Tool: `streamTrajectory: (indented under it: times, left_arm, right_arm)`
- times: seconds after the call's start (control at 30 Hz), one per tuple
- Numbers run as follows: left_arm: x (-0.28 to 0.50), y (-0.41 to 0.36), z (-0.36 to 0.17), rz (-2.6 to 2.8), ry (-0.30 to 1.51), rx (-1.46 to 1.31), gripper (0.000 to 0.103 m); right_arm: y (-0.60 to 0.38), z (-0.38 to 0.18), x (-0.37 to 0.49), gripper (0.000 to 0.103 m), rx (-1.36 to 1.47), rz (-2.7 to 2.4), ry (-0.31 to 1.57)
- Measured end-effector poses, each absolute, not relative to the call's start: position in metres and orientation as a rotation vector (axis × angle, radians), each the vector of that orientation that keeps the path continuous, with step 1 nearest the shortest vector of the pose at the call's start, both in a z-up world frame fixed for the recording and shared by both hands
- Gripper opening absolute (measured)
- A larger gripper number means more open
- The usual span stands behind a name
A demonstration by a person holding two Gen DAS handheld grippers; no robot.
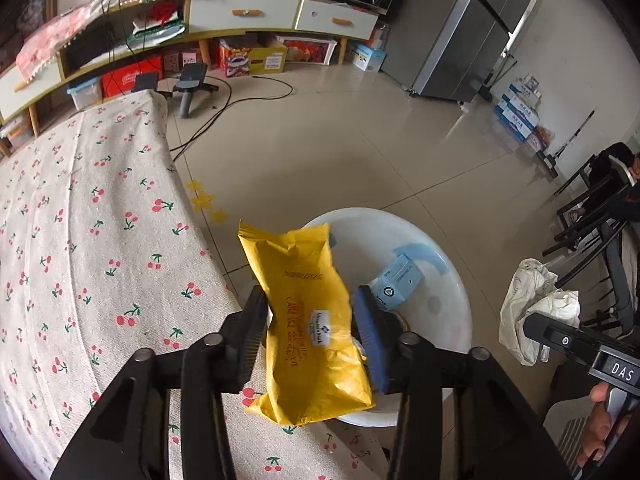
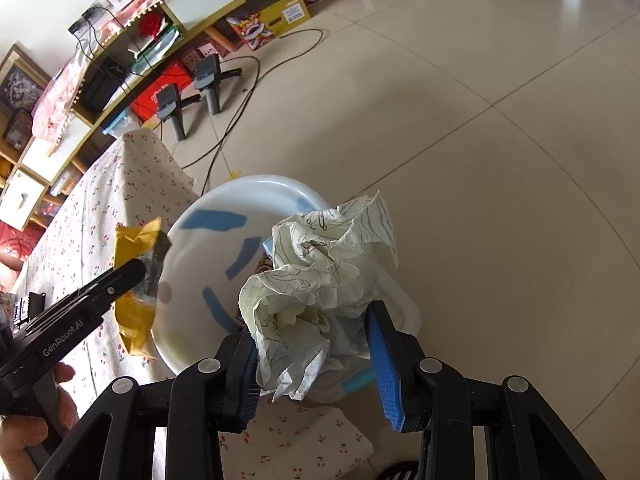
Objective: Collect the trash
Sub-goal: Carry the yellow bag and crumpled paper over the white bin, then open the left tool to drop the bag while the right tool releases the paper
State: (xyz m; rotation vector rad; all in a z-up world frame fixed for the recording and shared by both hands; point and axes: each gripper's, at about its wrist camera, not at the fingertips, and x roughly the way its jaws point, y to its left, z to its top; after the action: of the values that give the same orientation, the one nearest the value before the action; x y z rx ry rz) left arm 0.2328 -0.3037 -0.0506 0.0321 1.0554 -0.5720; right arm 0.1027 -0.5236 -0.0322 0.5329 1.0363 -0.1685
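Observation:
My left gripper (image 1: 310, 332) is shut on a yellow snack wrapper (image 1: 308, 312) and holds it at the near rim of a white basin (image 1: 452, 312) beside the table. The basin holds a small light-blue packet (image 1: 396, 282). My right gripper (image 2: 312, 356) is shut on a crumpled sheet of lined paper (image 2: 320, 272) and holds it over the basin (image 2: 256, 196). The wrapper (image 2: 134, 280) and the left gripper (image 2: 132, 272) show at the left of the right wrist view. The paper (image 1: 536, 304) shows at the right of the left wrist view.
A table with a cherry-print cloth (image 1: 92, 240) lies to the left. Beyond it, tiled floor (image 1: 340, 152) with black cables, two gripper stands (image 1: 192, 84), a low TV cabinet (image 1: 248, 16), boxes and a grey fridge (image 1: 472, 32). Black chairs (image 1: 592, 216) stand at the right.

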Motion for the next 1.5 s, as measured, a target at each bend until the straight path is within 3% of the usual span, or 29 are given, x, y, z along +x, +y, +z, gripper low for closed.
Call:
streamTrajectory:
  times: [0.1, 0.3, 0.57, 0.6, 0.8, 0.9, 1.2, 1.27, 1.4, 1.5]
  left_arm:
    - [0.231, -0.295, -0.047, -0.561, 1.052, 0.029, 0.07]
    - [0.224, -0.266, -0.035, -0.551, 1.043, 0.008, 0.082]
    - [0.218, -0.231, -0.029, -0.579, 1.091, -0.107, 0.082]
    - [0.218, -0.232, -0.031, -0.595, 1.107, -0.118, 0.08]
    - [0.216, -0.259, -0.058, -0.657, 1.195, -0.064, 0.04]
    - [0.218, -0.276, -0.068, -0.676, 1.213, -0.058, 0.029]
    - [0.216, -0.308, -0.064, -0.719, 1.188, -0.046, 0.028]
    - [0.215, -0.303, -0.062, -0.693, 1.191, -0.031, 0.03]
    - [0.21, -0.283, -0.053, -0.609, 1.159, 0.023, 0.066]
    - [0.208, -0.261, -0.045, -0.547, 1.124, 0.051, 0.073]
  right_arm:
    - [-0.52, -0.031, 0.105, 0.042, 0.52, -0.167, 1.037]
    - [-0.509, -0.031, 0.114, 0.042, 0.501, -0.154, 1.047]
    - [-0.496, -0.032, 0.123, 0.042, 0.48, -0.139, 1.059]
    - [-0.495, -0.032, 0.123, 0.042, 0.479, -0.139, 1.059]
    - [-0.496, -0.034, 0.122, 0.042, 0.477, -0.149, 1.068]
    - [-0.499, -0.036, 0.124, 0.043, 0.48, -0.154, 1.074]
    - [-0.506, -0.036, 0.123, 0.043, 0.505, -0.154, 1.066]
    - [-0.506, -0.036, 0.124, 0.043, 0.505, -0.151, 1.066]
    - [-0.502, -0.036, 0.126, 0.043, 0.499, -0.147, 1.069]
    - [-0.499, -0.037, 0.128, 0.043, 0.49, -0.144, 1.072]
